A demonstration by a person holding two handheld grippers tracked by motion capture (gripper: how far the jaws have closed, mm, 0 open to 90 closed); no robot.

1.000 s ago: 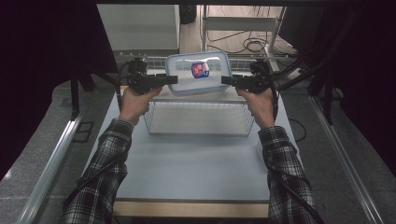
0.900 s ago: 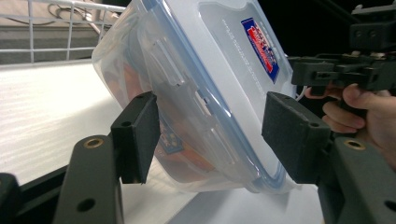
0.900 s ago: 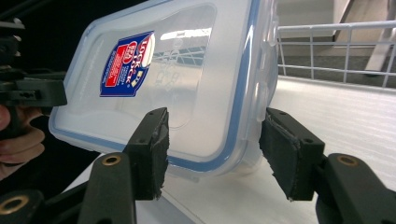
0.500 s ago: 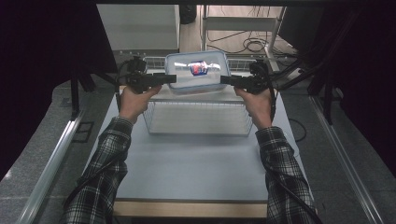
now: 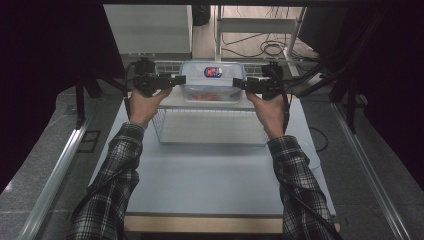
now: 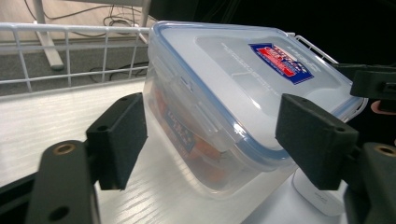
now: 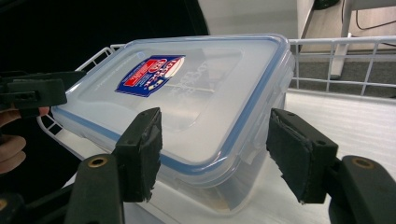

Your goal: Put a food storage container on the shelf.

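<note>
Clear plastic food container (image 5: 212,85) w/ blue-rimmed snap lid and red/blue label (image 5: 213,72) sits on top shelf of white wire rack (image 5: 210,125), at far end of tabletop (image 5: 210,175). In left gripper view the container (image 6: 233,107) rests on the shelf's white board (image 6: 56,116), lid on, side latch down, orange/red contents visible through wall; exact contents can't be made out. Left gripper (image 5: 172,80) is at container's left end, right gripper (image 5: 239,83) at its right end, both level w/ container and pointing inward toward each other. Left gripper (image 6: 205,140): jaws apart, straddling the near corner of container; gap visible btwn each pad and the wall, no press on it. Jaws have just been opening, container btwn them. Right gripper (image 7: 215,154): jaws likewise apart, either side of the container (image 7: 187,102) corner, left pad close against lid rim, right pad clear of wall; no squeeze visible. These jaws have also just been opening, container btwn them. Container rests on shelf, not lifted. Person's hands (image 5: 145,105) hold the grippers from below, plaid sleeves (image 5: 115,170) run back over tabletop. Wire rail (image 7: 345,56) of rack stands behind container.
</note>
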